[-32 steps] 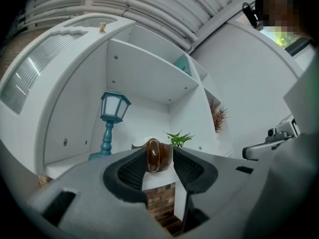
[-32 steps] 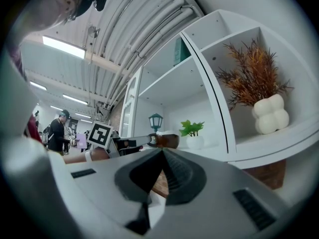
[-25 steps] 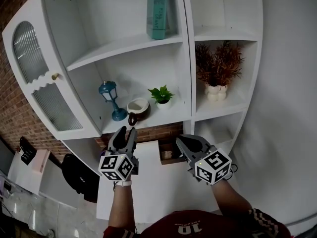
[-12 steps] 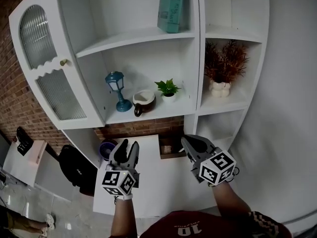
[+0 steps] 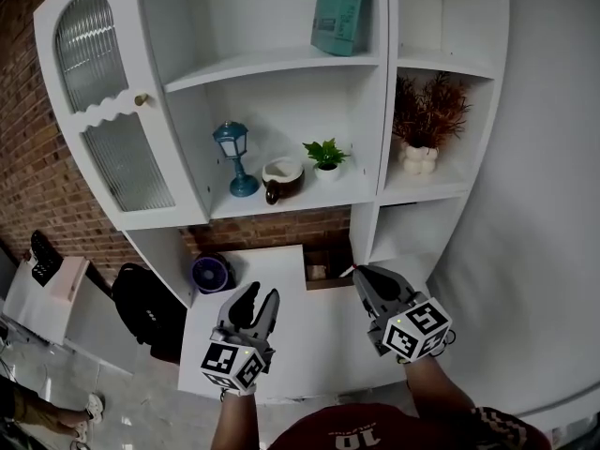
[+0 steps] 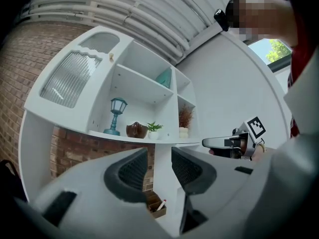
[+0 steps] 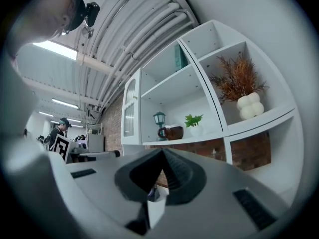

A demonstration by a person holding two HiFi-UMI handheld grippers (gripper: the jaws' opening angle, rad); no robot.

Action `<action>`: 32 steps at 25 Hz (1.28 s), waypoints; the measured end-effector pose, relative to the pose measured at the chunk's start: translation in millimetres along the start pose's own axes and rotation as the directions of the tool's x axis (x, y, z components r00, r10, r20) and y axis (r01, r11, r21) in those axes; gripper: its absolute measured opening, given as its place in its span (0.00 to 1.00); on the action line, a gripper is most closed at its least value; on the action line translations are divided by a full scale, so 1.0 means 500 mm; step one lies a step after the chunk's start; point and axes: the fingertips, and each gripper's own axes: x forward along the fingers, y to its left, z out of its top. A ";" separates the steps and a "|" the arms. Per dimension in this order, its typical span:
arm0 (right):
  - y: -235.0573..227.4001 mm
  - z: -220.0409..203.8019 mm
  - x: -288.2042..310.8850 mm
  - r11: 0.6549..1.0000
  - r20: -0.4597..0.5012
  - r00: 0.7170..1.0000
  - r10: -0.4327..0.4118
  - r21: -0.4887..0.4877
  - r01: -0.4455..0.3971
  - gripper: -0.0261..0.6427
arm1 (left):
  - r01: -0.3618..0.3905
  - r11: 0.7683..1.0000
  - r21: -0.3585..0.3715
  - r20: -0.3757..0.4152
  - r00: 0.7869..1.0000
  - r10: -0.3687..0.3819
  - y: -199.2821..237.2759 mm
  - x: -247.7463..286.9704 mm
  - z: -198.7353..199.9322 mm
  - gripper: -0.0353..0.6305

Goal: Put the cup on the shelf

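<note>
The brown cup (image 5: 283,178) with a pale inside stands on the white shelf (image 5: 300,200), between a blue lantern and a small potted plant. It also shows in the left gripper view as the cup (image 6: 136,130) and in the right gripper view as the cup (image 7: 174,132). My left gripper (image 5: 260,298) hovers over the white table, well short of the shelf. It is open with nothing between its jaws, which have just been closing a little; the left gripper (image 6: 159,153) shows a clear gap. My right gripper (image 5: 361,273) is shut on nothing, the right gripper (image 7: 162,152) tips meeting.
A blue lantern (image 5: 234,157) and a green plant (image 5: 325,156) flank the cup. A dried plant in a white vase (image 5: 419,143) fills the right bay, a teal box (image 5: 339,12) sits higher. A glass cabinet door (image 5: 112,129), white table (image 5: 291,345), wooden box (image 5: 322,273).
Both grippers have drawn back and down from the shelf, the left one farther. The shelf sits higher and farther off in the head view. The cup has stayed on the shelf.
</note>
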 end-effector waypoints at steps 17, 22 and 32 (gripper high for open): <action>0.073 0.028 -0.112 0.995 0.007 1.000 -0.026 -0.092 0.027 0.05 | -0.022 0.999 -0.025 0.053 0.998 0.023 -0.075 -0.149 0.042 0.20; 0.062 0.050 -0.161 0.994 0.024 1.000 -0.005 -0.107 0.007 0.05 | -0.060 0.998 -0.020 0.051 0.997 0.061 -0.111 -0.165 0.045 0.16; 0.025 0.088 -0.298 0.996 0.061 0.998 0.001 -0.094 0.004 0.05 | -0.130 0.991 0.033 0.010 0.992 0.129 -0.220 -0.172 0.060 0.03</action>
